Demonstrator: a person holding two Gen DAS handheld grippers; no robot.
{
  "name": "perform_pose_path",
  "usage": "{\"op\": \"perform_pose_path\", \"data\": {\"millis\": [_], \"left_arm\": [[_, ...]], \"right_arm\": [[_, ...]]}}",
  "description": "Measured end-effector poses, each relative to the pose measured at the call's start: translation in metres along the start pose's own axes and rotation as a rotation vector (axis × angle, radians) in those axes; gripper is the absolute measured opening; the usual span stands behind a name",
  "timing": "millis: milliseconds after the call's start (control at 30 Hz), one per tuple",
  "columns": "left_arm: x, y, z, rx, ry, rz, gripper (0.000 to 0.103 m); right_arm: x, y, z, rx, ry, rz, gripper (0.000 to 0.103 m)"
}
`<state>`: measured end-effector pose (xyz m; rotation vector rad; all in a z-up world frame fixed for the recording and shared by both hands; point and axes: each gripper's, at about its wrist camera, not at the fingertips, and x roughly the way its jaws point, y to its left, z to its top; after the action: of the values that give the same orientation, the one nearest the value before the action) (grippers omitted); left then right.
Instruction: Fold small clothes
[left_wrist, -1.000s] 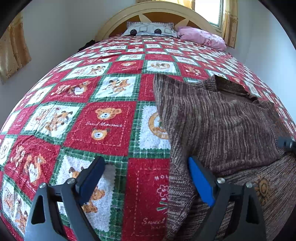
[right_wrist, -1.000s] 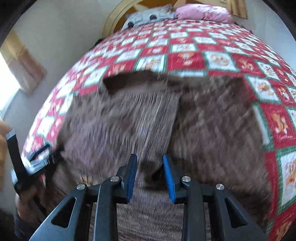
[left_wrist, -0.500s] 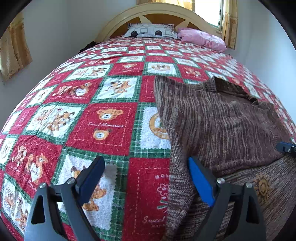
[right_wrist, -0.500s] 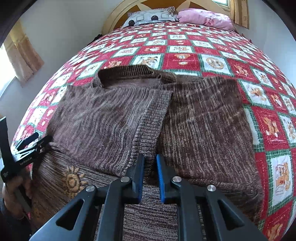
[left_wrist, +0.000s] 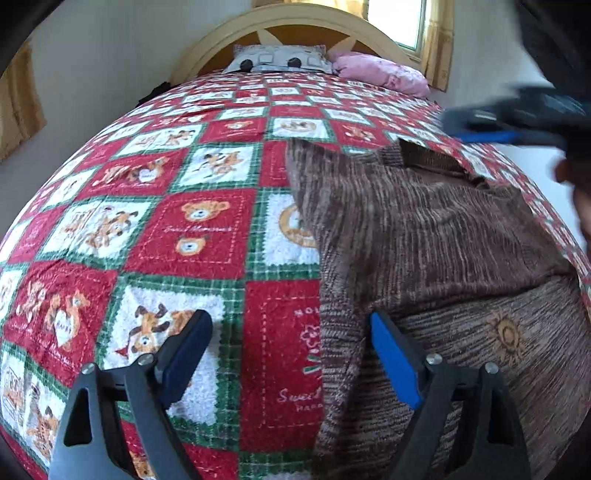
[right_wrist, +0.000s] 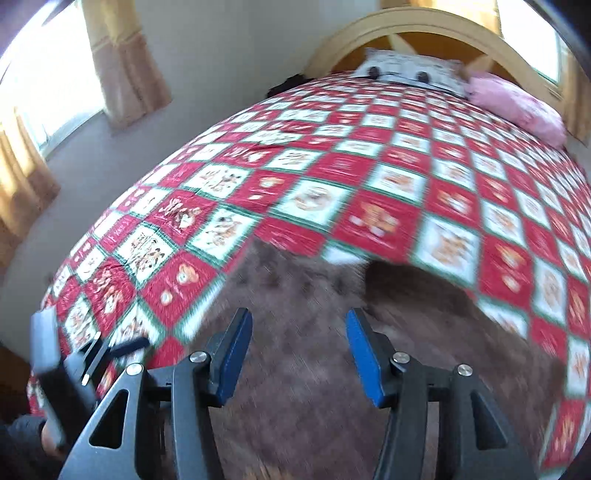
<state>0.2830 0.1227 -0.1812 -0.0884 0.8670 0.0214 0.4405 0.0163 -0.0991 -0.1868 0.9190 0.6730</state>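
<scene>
A brown knit sweater (left_wrist: 424, 236) lies on the bed with its sleeves folded in over the body and a sun motif near the hem. My left gripper (left_wrist: 288, 350) is open and empty, low over the sweater's left edge, one finger over the quilt and one over the knit. My right gripper (right_wrist: 299, 350) is open and empty, above the sweater (right_wrist: 314, 332), which is blurred in that view. The right gripper also shows blurred at the upper right of the left wrist view (left_wrist: 517, 125). The left gripper shows at the lower left of the right wrist view (right_wrist: 74, 362).
A red, white and green teddy-bear quilt (left_wrist: 166, 206) covers the bed. A grey pillow (left_wrist: 280, 61) and a pink pillow (left_wrist: 380, 74) lie at the cream headboard (left_wrist: 295, 22). Curtained windows (right_wrist: 48, 85) stand to the left.
My right gripper has opened from nearly shut, lifted and swung left and up over the sweater. The left gripper has barely moved and stays open.
</scene>
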Motion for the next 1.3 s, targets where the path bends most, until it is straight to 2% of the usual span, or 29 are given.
{"op": "perform_pose_path", "data": {"millis": [133, 233, 300, 333, 367, 500, 600, 667, 700, 767, 800, 833, 967, 1067, 1167, 1233, 1300], "left_arm": [[-0.003, 0.002, -0.003, -0.012, -0.016, 0.005, 0.078], [-0.004, 0.007, -0.003, -0.042, -0.019, -0.007, 0.077], [-0.005, 0.007, -0.004, -0.041, -0.021, -0.012, 0.077], [-0.005, 0.007, -0.004, -0.042, -0.022, -0.015, 0.077], [-0.006, 0.008, -0.005, -0.044, -0.024, -0.018, 0.077], [-0.008, 0.011, -0.006, -0.059, -0.037, -0.031, 0.077], [-0.008, 0.008, -0.007, -0.048, -0.031, 0.008, 0.077], [-0.006, 0.003, -0.007, -0.026, -0.017, 0.046, 0.079], [-0.007, 0.001, -0.007, -0.016, -0.017, 0.06, 0.08], [-0.008, -0.001, -0.008, -0.006, -0.021, 0.069, 0.08], [-0.008, 0.0, -0.007, -0.01, -0.02, 0.059, 0.081], [-0.009, 0.002, -0.007, -0.016, -0.025, 0.044, 0.081], [-0.023, 0.018, -0.009, -0.091, -0.095, -0.028, 0.083], [-0.023, 0.026, -0.009, -0.149, -0.097, -0.025, 0.084], [-0.011, 0.019, -0.006, -0.121, -0.035, 0.013, 0.084], [-0.012, 0.012, -0.004, -0.086, -0.029, 0.026, 0.084], [-0.018, 0.006, -0.002, -0.047, -0.033, 0.049, 0.084]], "right_arm": [[0.055, 0.02, 0.019, -0.058, 0.057, -0.026, 0.055], [0.091, 0.022, 0.029, -0.051, 0.113, -0.037, 0.055], [0.104, 0.024, 0.036, -0.064, 0.121, -0.039, 0.052], [0.109, 0.027, 0.039, -0.068, 0.129, -0.022, 0.031], [0.113, 0.03, 0.041, -0.075, 0.138, -0.011, 0.018], [0.123, 0.052, 0.044, -0.153, 0.131, -0.067, 0.011], [0.116, 0.047, 0.049, -0.104, 0.069, -0.046, 0.007], [0.12, 0.048, 0.047, -0.13, 0.064, -0.064, 0.007], [0.124, 0.05, 0.044, -0.147, 0.075, -0.075, 0.011], [0.117, 0.051, 0.04, -0.174, 0.06, -0.067, 0.025], [0.113, 0.051, 0.038, -0.176, 0.07, -0.068, 0.044], [0.106, 0.048, 0.035, -0.163, 0.071, -0.071, 0.053], [0.06, 0.038, 0.002, -0.083, 0.033, -0.003, 0.053], [0.032, 0.029, -0.043, -0.046, 0.038, -0.008, 0.053], [0.032, 0.017, -0.076, -0.005, 0.108, 0.009, 0.054], [0.016, 0.013, -0.089, -0.025, 0.06, -0.012, 0.054], [-0.009, 0.0, -0.099, 0.006, 0.027, -0.023, 0.054]]}}
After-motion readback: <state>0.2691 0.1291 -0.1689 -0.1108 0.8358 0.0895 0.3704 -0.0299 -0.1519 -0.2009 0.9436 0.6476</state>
